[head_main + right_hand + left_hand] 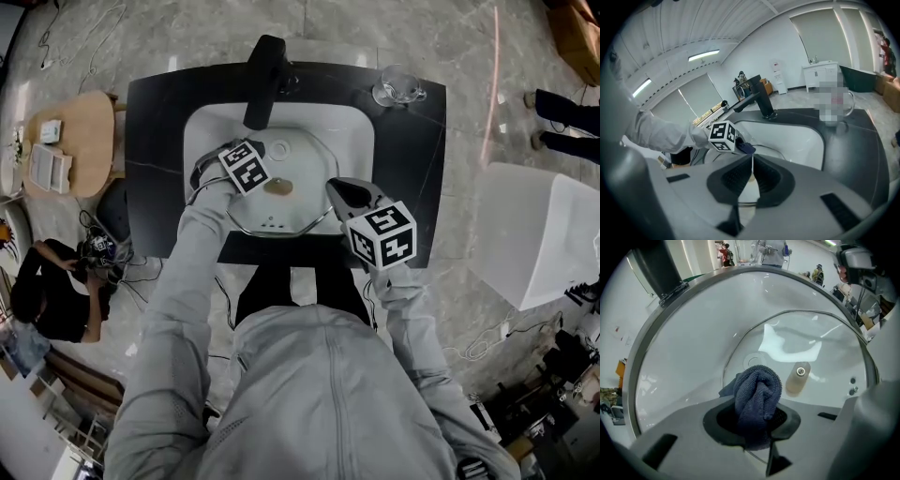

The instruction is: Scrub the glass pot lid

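Glass pot lid (286,214) | right gripper (751,176) on rim | left gripper (757,422) grips cloth (757,389)

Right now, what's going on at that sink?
Left gripper clamps dark blue microfibre cloth. Right gripper pinches rim of round glass pot lid in white basin. Nothing blocking.

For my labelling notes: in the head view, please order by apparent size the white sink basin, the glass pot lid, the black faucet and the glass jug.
1. white sink basin
2. glass pot lid, partly covered
3. black faucet, nearer the camera, so less sure
4. glass jug
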`<state>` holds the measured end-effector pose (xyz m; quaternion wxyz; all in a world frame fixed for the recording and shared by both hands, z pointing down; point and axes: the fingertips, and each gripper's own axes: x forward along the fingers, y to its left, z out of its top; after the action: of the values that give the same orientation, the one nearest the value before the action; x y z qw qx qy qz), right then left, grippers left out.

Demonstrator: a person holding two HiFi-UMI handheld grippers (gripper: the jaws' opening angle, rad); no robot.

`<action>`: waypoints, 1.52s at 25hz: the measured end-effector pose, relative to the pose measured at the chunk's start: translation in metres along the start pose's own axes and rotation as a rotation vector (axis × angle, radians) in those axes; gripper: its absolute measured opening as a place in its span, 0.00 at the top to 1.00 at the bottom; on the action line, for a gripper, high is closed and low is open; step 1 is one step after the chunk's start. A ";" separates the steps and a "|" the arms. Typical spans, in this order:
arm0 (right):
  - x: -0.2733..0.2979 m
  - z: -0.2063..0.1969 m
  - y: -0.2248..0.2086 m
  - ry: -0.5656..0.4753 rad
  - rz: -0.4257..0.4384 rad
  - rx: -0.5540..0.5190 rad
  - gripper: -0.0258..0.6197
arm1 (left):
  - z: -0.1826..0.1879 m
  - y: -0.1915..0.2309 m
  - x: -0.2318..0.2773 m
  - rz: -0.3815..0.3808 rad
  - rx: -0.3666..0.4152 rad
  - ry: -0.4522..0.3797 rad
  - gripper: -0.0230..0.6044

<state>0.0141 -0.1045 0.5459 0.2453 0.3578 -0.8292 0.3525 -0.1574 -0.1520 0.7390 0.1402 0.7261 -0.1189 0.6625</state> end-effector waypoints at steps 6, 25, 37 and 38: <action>-0.003 -0.001 -0.004 0.005 0.004 -0.002 0.91 | 0.019 0.005 0.006 0.092 -0.073 -0.066 0.82; -0.015 -0.015 -0.013 0.007 -0.022 0.022 0.91 | 0.088 -0.039 0.015 0.032 0.018 -0.171 0.82; -0.018 -0.010 -0.011 -0.004 -0.026 0.020 0.91 | 0.113 -0.099 -0.005 -0.118 0.250 -0.275 0.82; -0.019 -0.010 -0.011 -0.005 -0.027 0.020 0.91 | 0.113 -0.106 -0.008 -0.143 0.274 -0.284 0.82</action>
<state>0.0356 -0.0943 0.5440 0.2445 0.3721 -0.8214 0.3564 -0.0152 -0.0944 0.7165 0.0686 0.8310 0.0055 0.5519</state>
